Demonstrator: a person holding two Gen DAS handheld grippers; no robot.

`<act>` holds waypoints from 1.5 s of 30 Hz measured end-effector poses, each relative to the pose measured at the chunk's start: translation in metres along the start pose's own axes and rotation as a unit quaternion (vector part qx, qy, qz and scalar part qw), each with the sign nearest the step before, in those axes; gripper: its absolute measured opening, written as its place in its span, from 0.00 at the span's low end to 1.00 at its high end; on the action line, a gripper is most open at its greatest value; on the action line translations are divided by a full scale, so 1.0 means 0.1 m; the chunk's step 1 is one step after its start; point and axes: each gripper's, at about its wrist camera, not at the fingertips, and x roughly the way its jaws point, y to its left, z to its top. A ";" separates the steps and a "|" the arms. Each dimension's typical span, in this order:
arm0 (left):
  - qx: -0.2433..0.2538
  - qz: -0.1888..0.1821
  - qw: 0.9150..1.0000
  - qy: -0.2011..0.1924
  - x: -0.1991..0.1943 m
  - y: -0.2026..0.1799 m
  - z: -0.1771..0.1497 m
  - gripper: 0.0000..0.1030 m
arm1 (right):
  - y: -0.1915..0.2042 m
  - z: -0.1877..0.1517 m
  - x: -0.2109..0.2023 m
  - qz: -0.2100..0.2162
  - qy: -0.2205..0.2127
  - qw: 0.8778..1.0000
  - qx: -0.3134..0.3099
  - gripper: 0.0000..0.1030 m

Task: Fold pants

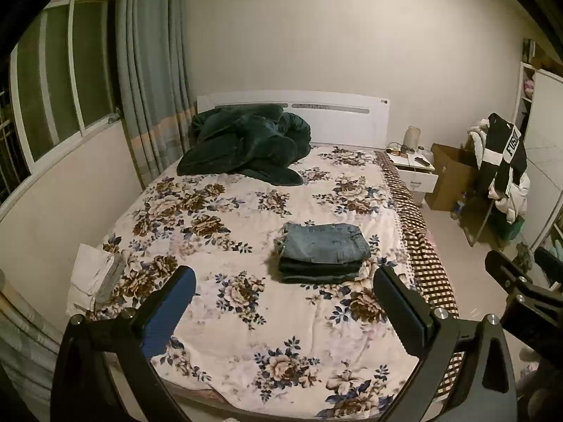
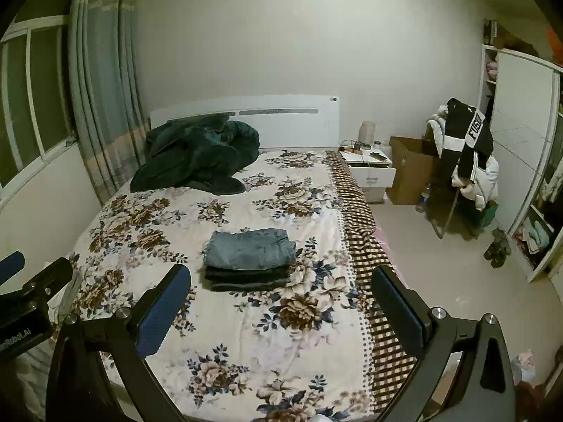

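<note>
A stack of folded pants [image 1: 323, 253] lies on the flowered bed sheet [image 1: 225, 232], light blue jeans on top of darker pairs. It also shows in the right wrist view [image 2: 250, 258]. My left gripper [image 1: 285, 281] is open and empty, held above the foot of the bed, short of the stack. My right gripper [image 2: 281, 281] is open and empty, also back from the stack, a little to its right. The right gripper shows at the right edge of the left wrist view [image 1: 520, 281].
A dark green blanket [image 1: 246, 144] is heaped by the white headboard. Folded white and grey cloths [image 1: 95, 277] lie at the bed's left edge. A nightstand [image 1: 413, 168], a cardboard box [image 1: 450, 176] and a chair piled with clothes [image 1: 503, 172] stand to the right.
</note>
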 end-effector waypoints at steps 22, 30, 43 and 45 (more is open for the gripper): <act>0.002 0.007 1.000 -0.002 -0.08 0.00 -0.01 1.00 | -0.04 -0.02 0.09 0.007 0.016 1.000 -0.002 1.00; 0.009 -0.003 1.000 0.008 -0.04 0.04 0.05 1.00 | -0.03 -0.05 0.18 0.007 0.036 0.999 -0.013 1.00; 0.013 0.002 1.000 0.005 -0.03 0.06 0.08 1.00 | -0.04 -0.05 0.19 0.005 0.038 0.999 -0.012 1.00; 0.014 0.002 1.000 0.004 -0.04 0.05 0.10 1.00 | -0.03 -0.07 0.18 0.005 0.039 0.999 -0.012 1.00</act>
